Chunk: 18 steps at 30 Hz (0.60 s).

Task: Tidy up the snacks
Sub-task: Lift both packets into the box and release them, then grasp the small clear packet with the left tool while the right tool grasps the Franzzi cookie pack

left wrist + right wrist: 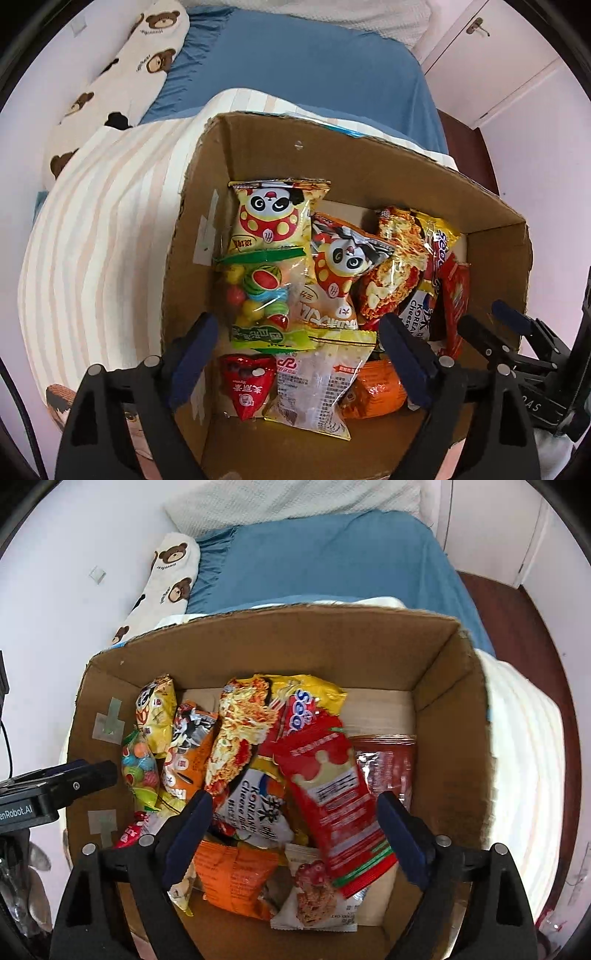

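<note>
A cardboard box (332, 155) stands on a bed and holds several snack packs. In the left wrist view I see a yellow panda pack (273, 218), a clear candy bag (262, 295), a red heart-shaped pack (247, 384) and an orange pack (380, 391). My left gripper (299, 354) is open and empty above the box's near left side. In the right wrist view the box (295, 642) holds a red crown pack (332, 794), a noodle pack (240, 734) and an oat bar pack (314, 897). My right gripper (295, 830) is open and empty above them.
The box rests on a striped blanket (92, 240) over a blue sheet (303, 62). A bear-print pillow (122, 74) lies along the left wall. The right gripper's body (517, 339) shows at the box's right wall; the left gripper's body (55, 786) shows at its left wall.
</note>
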Each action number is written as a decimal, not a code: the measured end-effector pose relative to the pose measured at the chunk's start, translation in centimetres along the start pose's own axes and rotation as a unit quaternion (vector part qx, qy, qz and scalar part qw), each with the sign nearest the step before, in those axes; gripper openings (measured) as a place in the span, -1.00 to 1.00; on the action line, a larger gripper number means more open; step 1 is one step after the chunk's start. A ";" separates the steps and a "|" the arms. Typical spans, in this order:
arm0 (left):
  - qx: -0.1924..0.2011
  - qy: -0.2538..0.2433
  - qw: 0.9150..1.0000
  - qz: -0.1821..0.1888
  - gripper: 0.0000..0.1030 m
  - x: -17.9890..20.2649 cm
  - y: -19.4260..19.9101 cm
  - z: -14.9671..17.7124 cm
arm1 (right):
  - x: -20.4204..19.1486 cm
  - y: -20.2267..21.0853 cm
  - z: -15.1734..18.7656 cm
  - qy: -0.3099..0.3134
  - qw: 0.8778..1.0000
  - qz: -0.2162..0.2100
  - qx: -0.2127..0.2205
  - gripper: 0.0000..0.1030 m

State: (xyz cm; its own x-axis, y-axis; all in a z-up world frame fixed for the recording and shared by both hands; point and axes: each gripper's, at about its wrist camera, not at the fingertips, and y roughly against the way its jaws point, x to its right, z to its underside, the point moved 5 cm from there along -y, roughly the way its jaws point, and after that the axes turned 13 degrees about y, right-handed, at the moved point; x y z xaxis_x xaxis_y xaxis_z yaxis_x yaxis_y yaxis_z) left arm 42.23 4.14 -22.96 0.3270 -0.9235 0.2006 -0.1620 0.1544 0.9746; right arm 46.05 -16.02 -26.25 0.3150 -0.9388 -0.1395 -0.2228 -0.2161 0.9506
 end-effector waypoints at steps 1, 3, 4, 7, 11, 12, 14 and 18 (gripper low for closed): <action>0.010 -0.004 1.000 -0.002 0.72 0.1 0.2 0.3 | 0.1 0.4 0.3 0.002 1.000 0.005 0.003 0.80; 0.034 -0.015 0.999 -0.007 0.72 0.4 0.9 0.8 | 0.3 1.4 0.8 0.003 1.000 0.017 0.009 0.81; 0.050 -0.020 0.998 -0.012 0.72 0.5 1.4 1.2 | 0.4 2.3 1.3 0.005 1.000 0.026 0.013 0.81; 0.087 -0.033 0.995 -0.018 0.72 0.8 2.8 2.3 | 0.4 3.8 2.2 0.010 0.999 0.038 0.027 0.81; 0.127 -0.044 0.991 -0.019 0.72 1.2 4.6 4.2 | 0.1 5.9 3.6 0.006 0.998 0.043 0.046 0.81; 0.136 -0.046 0.989 -0.020 0.72 1.2 5.1 4.8 | 0.0 6.3 4.0 0.002 0.998 0.041 0.050 0.81; 0.152 -0.049 0.987 -0.019 0.72 1.2 5.9 6.0 | -0.2 7.4 4.8 -0.001 0.997 0.044 0.060 0.81; 0.177 -0.047 0.983 -0.017 0.72 1.2 7.5 8.0 | -0.7 9.6 6.6 -0.002 0.995 0.053 0.080 0.81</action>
State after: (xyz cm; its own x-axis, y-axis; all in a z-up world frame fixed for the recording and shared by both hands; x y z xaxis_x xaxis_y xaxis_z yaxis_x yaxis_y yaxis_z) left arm 33.95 1.44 -16.16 0.2523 -0.9571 0.1426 -0.4727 0.0067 0.8812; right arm 37.63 -19.17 -18.86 0.2780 -0.9596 -0.0430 -0.3992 -0.1561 0.9035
